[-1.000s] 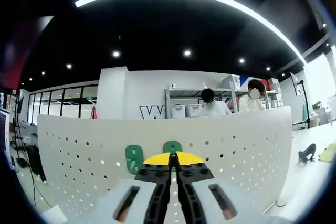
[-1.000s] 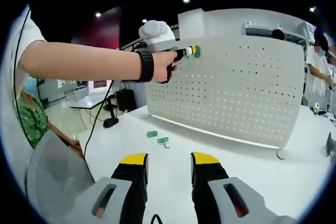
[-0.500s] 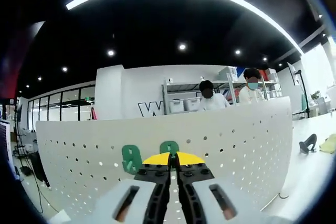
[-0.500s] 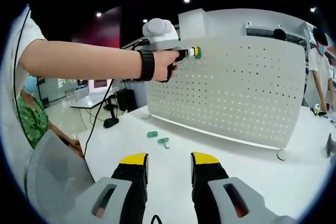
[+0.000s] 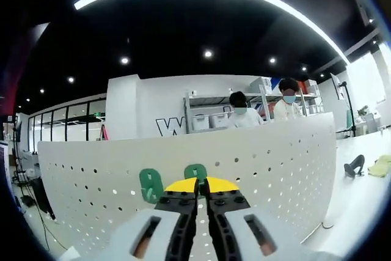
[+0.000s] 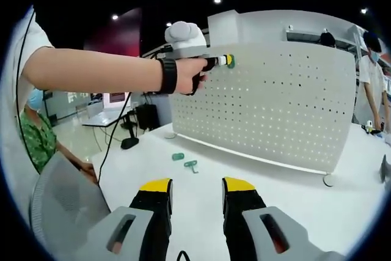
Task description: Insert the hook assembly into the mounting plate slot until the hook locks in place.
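One white pegboard (image 6: 287, 102) stands ahead of the right tool (image 6: 195, 191). Two green hooks (image 5: 151, 186) sit on it at the left tool (image 5: 197, 186); two more (image 6: 190, 165) lie on the desk (image 6: 256, 175). Two people (image 5: 239, 114) stand behind.

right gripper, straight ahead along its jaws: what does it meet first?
Likely the bare white table, then the pegboard standing behind it. The right gripper is open and empty; the two green hooks lie left of that line. Depth unclear.
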Demonstrator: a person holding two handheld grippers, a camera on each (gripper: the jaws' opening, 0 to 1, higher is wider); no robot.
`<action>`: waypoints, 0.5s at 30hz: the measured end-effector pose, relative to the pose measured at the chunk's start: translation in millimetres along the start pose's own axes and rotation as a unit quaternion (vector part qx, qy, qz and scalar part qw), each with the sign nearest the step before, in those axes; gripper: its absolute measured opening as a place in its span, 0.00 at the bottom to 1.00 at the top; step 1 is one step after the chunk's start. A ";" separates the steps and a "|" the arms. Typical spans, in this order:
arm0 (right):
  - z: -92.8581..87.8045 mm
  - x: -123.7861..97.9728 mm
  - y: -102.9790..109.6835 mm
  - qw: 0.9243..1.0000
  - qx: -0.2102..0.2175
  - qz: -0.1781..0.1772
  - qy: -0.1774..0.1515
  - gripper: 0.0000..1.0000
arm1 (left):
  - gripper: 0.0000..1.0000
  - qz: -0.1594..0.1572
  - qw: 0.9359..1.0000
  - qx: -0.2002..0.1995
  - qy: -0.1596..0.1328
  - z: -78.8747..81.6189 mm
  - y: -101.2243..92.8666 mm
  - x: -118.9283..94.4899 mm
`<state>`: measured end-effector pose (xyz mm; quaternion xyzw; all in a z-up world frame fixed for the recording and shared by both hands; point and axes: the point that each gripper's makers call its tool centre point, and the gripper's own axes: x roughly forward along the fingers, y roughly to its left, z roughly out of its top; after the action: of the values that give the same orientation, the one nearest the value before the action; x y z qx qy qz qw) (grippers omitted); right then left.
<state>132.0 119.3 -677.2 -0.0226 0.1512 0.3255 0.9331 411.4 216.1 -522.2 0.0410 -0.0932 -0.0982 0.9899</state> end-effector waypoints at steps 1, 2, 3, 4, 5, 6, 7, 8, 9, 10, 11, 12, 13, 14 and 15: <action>0.1 0.6 0.1 1.000 0.000 0.000 0.000 0.32 | 0.05 -0.004 1.000 0.000 0.002 -0.6 -0.3 -0.4; 0.4 1.3 0.5 1.000 -0.001 0.001 0.000 0.32 | 0.06 -0.005 1.000 0.001 0.003 -1.0 -0.1 -0.8; 0.8 1.8 0.8 1.000 -0.001 0.002 0.000 0.32 | 0.06 -0.006 1.000 0.004 0.004 -1.7 0.0 -1.3; 1.5 2.3 1.4 1.000 -0.002 0.003 -0.001 0.32 | 0.06 -0.010 1.000 0.010 0.007 -3.0 -0.2 -1.8; 1.8 2.7 1.7 1.000 -0.002 0.004 -0.001 0.32 | 0.06 -0.011 1.000 0.010 0.008 -3.4 -0.3 -2.2; 2.2 3.1 1.9 1.000 -0.003 0.004 -0.001 0.32 | 0.07 -0.013 1.000 0.008 0.008 -3.6 -0.5 -3.1; 2.5 3.3 1.9 1.000 -0.003 0.004 -0.001 0.32 | 0.07 -0.015 1.000 0.005 0.009 -4.0 -0.5 -3.7; 2.7 3.5 2.0 1.000 -0.003 0.005 -0.001 0.32 | 0.08 -0.017 1.000 0.003 0.012 -5.1 -1.4 -4.3; 3.3 3.5 2.2 1.000 -0.003 0.005 -0.001 0.32 | 0.08 -0.018 1.000 0.005 0.012 -5.4 -1.9 -4.6; 3.8 3.6 2.2 1.000 -0.004 0.005 -0.002 0.32 | 0.08 -0.019 1.000 0.009 0.014 -6.0 -1.5 -5.9; 4.5 3.7 2.1 1.000 -0.005 0.004 -0.003 0.32 | 0.08 -0.020 1.000 0.009 0.013 -6.0 -1.3 -6.9; 4.6 3.8 2.1 1.000 -0.005 0.005 -0.003 0.32 | 0.09 -0.021 1.000 0.007 0.013 -6.3 -0.2 -8.2; 4.8 3.8 2.2 1.000 -0.005 0.004 -0.002 0.32 | 0.09 -0.022 1.000 0.004 0.013 -6.9 0.1 -9.1; 5.1 3.7 2.4 1.000 -0.005 0.004 -0.002 0.32 | 0.09 -0.024 1.000 0.002 0.017 -8.4 0.1 -9.8; 5.8 3.5 2.8 1.000 -0.006 0.004 -0.003 0.32 | 0.10 -0.025 0.999 0.002 0.021 -10.4 0.0 -11.5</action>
<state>134.5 124.4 -672.6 -0.0268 0.1470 0.3299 0.9321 402.3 219.1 -534.5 0.0470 -0.0715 -0.1216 0.9889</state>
